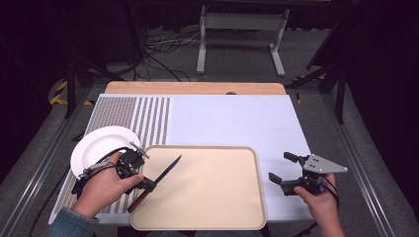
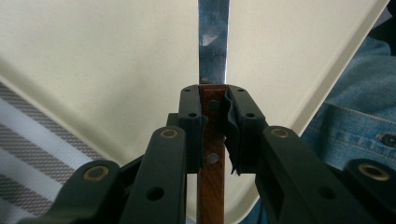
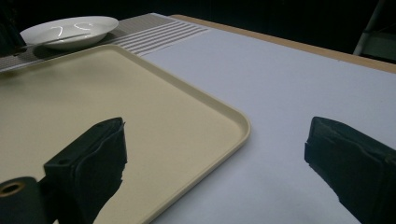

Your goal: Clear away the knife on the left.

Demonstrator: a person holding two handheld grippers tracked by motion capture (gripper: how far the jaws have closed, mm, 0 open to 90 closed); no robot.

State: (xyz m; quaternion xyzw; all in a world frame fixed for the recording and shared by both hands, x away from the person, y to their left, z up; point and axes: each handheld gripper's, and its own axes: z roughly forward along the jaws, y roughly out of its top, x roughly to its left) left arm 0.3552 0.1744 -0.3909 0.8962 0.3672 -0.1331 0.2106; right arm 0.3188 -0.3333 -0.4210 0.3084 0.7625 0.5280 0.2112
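Knife (image 1: 165, 172) clamped at wooden handle by left gripper (image 1: 144, 183), blade angled over near-left corner of tray (image 1: 207, 197); grip narrow, so judged liable to pivot or slip, tip striking tray. Right gripper (image 1: 285, 174) spread, empty, right of tray. Plate (image 1: 99, 143) left of tray. Counted: one knife; one tray; one plate; two grippers.

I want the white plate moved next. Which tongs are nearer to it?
The left. The left tongs, shut on the knife, sit just beside the white plate at the tray's left edge. The right tongs are open, across the tray on its right side.
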